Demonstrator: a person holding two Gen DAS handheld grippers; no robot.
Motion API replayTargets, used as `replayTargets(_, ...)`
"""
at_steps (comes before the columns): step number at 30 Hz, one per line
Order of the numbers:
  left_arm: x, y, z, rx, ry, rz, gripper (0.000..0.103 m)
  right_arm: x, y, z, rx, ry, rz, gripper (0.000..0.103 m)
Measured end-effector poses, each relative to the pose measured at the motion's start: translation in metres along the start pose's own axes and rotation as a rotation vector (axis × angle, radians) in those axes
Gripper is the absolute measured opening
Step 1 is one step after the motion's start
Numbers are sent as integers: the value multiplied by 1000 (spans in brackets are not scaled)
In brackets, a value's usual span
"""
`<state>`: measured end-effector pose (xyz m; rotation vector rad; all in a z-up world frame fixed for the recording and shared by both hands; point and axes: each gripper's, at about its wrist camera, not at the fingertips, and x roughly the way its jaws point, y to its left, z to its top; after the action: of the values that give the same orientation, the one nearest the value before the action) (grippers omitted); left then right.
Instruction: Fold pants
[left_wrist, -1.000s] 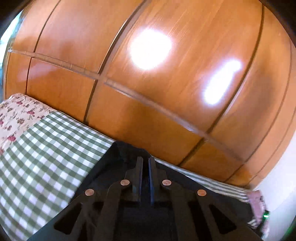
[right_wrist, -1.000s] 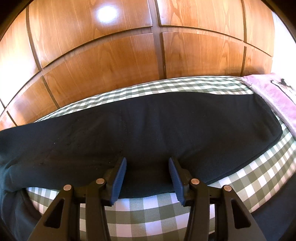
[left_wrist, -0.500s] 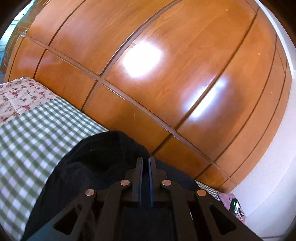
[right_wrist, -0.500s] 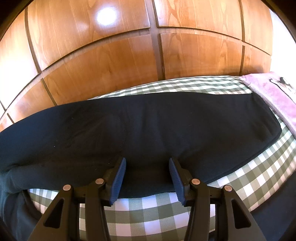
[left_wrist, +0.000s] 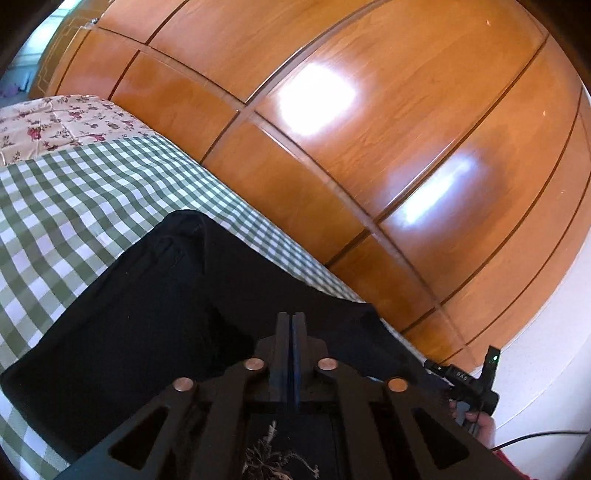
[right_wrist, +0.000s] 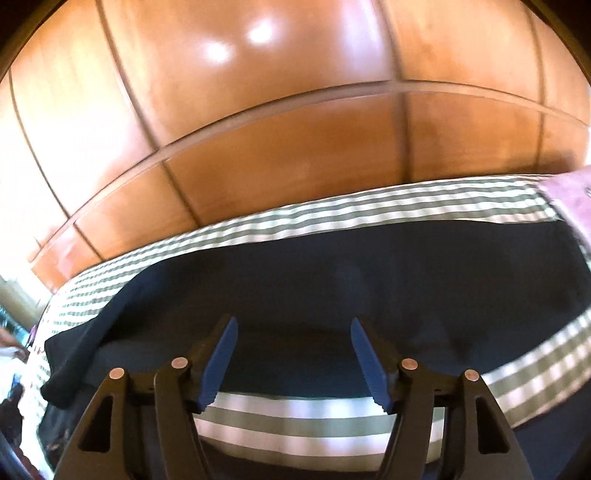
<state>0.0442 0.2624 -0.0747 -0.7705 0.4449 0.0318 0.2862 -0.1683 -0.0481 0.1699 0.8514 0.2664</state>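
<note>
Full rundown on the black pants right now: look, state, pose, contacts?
The pants are plain black, a soft matte fabric, lying lengthwise across the green-checked bedspread near the wooden panelled wall. One end is doubled back over the rest, with a rounded fold at the left. The left hand-held gripper is shut just above the cloth; whether it pinches it is unclear. The right hand-held gripper hangs open at the near edge.

Big glossy wooden wardrobe fills most of the background, orange-brown panels split by dark grooves, with bright light glare bouncing off the doors. In front of it there's a bed with a green and white checked sheet, plus a floral cover at the far left end. White wall off to the right.
</note>
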Motion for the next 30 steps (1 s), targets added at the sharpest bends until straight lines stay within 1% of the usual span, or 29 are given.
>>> replayTargets(2,9,-6,3,18,17,48,38,10,11,-4,-6,10,10,65)
replayTargets(3,12,-7,4,20,22,62,43,14,13,-8,-8,2,4,65)
replayTargets(4,19,-8,4,19,43,83,47,17,14,-12,-9,-4,-4,65)
replayTargets(5,27,-8,4,5,79,102,51,20,15,-17,-8,-5,-13,65)
replayTargets(7,42,-4,5,-18,143,135,53,24,17,-27,-13,-7,-28,65)
replayTargets(10,58,1,1,-29,178,197,53,22,14,-35,-16,-28,-24,65)
replayTargets(11,63,2,-1,-35,184,209,53,21,12,-36,-7,-34,-16,65)
replayTargets(13,69,5,-6,-42,193,211,48,24,8,-35,5,-30,-5,65)
replayTargets(14,72,6,-9,-45,194,211,27,26,7,-35,9,-28,-3,66)
replayTargets(15,76,7,-13,-51,211,186,18,27,7,-38,11,-28,-2,66)
replayTargets(16,79,6,-15,-48,233,157,7,28,7,-38,10,-26,-3,66)
replayTargets(17,79,4,-17,-38,241,137,7,29,7,-38,7,-23,-7,66)
replayTargets(18,76,2,-17,-32,231,127,7,29,8,-36,3,-17,-12,66)
replayTargets(22,42,-10,-6,-29,152,20,6,24,12,-26,9,8,-18,66)
replayTargets(24,23,-12,4,-31,113,-25,6,21,13,-18,35,4,11,66)
replayTargets(26,8,-13,11,-34,96,-47,6,18,15,-9,73,6,47,67)
replayTargets(29,-4,-13,15,-43,105,-70,6,21,21,5,128,29,108,69)
replayTargets(30,-6,-13,15,-49,111,-73,6,24,25,11,157,45,140,70)
